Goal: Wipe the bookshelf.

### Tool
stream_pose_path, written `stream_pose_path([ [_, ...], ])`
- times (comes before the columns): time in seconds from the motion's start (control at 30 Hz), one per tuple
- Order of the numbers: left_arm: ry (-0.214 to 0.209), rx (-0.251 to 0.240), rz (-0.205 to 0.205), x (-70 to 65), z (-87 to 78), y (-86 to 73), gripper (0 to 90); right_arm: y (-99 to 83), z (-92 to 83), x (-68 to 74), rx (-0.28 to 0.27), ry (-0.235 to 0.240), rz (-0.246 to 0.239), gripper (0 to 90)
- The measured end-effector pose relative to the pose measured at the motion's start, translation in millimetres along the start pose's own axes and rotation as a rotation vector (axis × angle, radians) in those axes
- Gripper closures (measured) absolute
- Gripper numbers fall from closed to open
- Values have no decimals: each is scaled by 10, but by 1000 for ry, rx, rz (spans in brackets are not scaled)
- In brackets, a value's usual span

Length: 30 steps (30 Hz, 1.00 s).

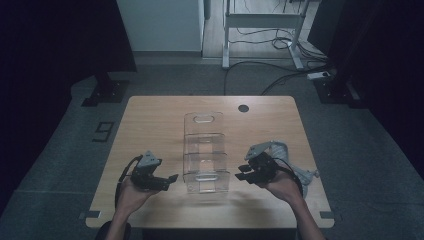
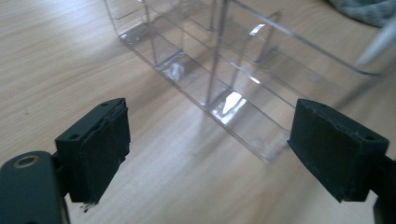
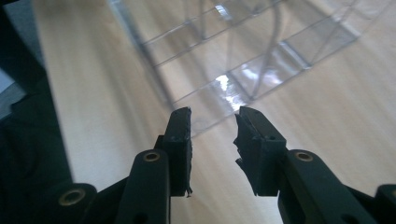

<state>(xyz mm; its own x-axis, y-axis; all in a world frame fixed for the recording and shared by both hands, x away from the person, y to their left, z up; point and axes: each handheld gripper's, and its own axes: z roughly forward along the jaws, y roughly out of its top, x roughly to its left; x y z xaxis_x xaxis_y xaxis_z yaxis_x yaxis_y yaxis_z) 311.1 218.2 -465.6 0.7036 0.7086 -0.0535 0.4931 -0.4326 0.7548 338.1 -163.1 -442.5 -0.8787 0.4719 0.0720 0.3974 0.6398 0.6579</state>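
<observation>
Looks like the approach step: the clear plastic organizer (image 1: 205, 152), hard, glossy and split into boxy compartments, sits mid-table between both hands. The left gripper (image 1: 172, 178) gapes wide with nothing in it; the right gripper (image 1: 241, 173) is only slightly parted, also empty. The next move probably calls for pinching the thin slippery walls, though blur makes that hard to call.
</observation>
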Motion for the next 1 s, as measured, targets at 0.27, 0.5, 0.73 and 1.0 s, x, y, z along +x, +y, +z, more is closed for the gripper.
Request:
stream_pose_path([
  [0.27,-51,10,65,-223,-61,29,142,167,185,-139,-5,-30,5,627],
  [0.5,-49,24,103,-339,32,133,181,298,324,-220,-21,-35,11,597],
  [0.73,-71,43,100,-322,145,145,306,412,449,-256,-38,2,9,617],
  [1.0,-113,48,113,-291,170,147,455,423,458,-239,-31,10,-5,655],
])
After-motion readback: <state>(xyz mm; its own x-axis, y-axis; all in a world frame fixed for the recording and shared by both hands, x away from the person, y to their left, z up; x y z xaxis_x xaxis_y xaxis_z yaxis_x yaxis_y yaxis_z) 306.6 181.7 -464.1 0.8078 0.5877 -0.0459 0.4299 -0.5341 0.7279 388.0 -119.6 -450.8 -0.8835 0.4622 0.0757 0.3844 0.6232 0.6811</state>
